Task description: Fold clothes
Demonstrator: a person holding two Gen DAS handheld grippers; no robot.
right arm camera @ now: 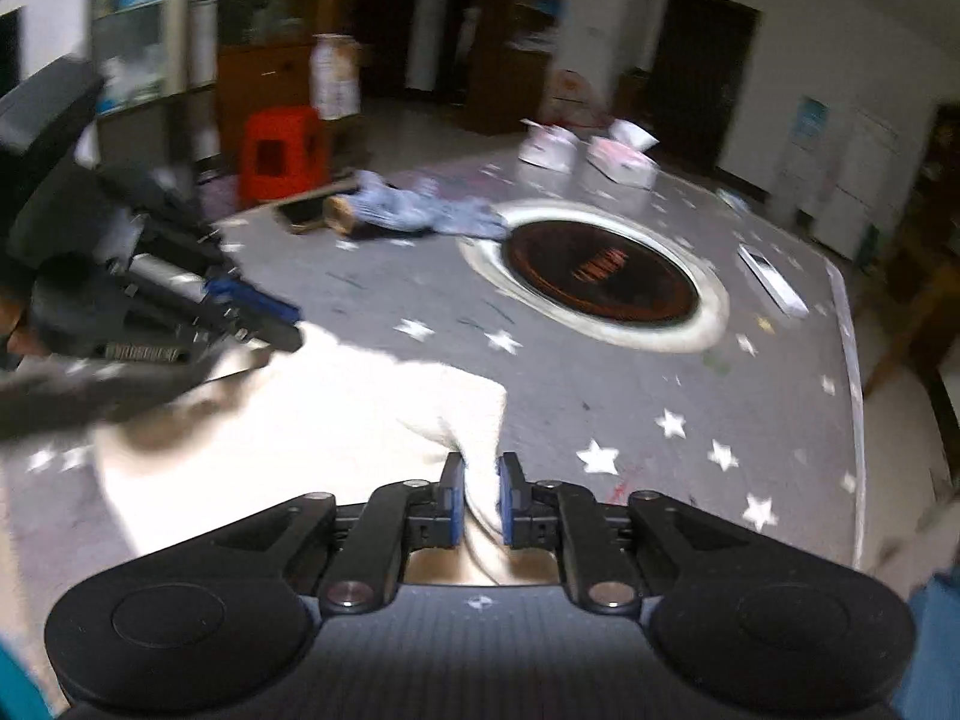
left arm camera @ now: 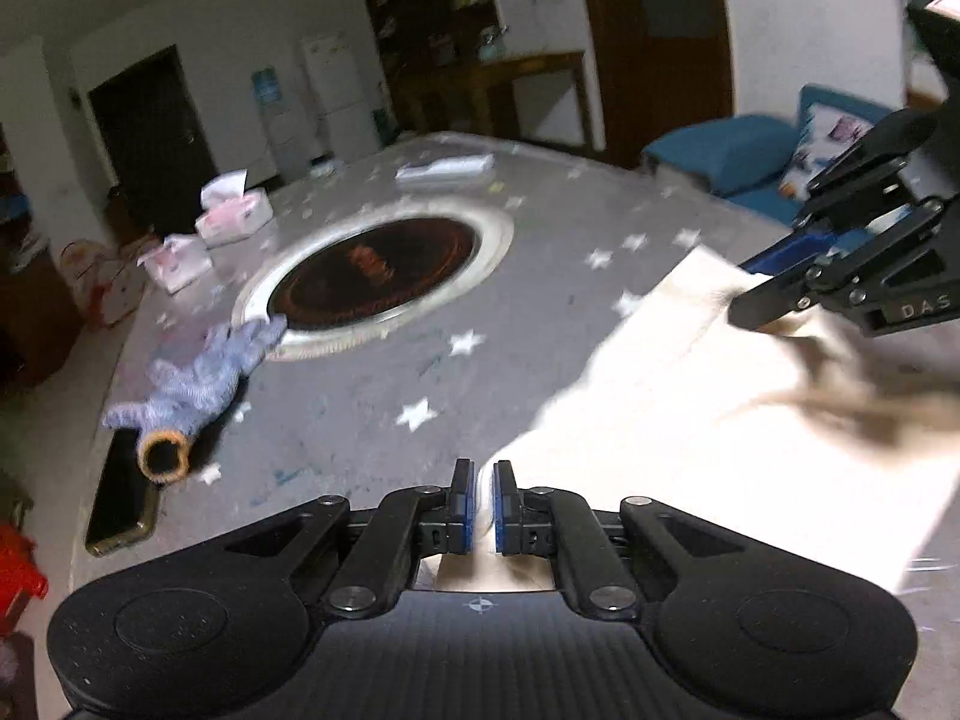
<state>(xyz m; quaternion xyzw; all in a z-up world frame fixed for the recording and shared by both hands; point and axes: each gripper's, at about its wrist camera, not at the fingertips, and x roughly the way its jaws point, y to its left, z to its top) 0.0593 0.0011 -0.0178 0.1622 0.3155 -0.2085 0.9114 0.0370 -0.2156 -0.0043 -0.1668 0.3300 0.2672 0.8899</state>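
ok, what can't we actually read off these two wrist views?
- White garment: overexposed and motion-blurred in both views; type and fold state unreadable.
- Left tool grip point: washed out by glare.
- Right tool: cloth between the pads, edge unclear.
- Blue knit item: blurred, type unclear.
- Dark phone: partly under that item.

Bare worktop (left arm camera: 372,384) ahead of me; blue glove (left arm camera: 192,378), phone (left arm camera: 123,504) on my left, round cooktop (left arm camera: 378,276) centre.
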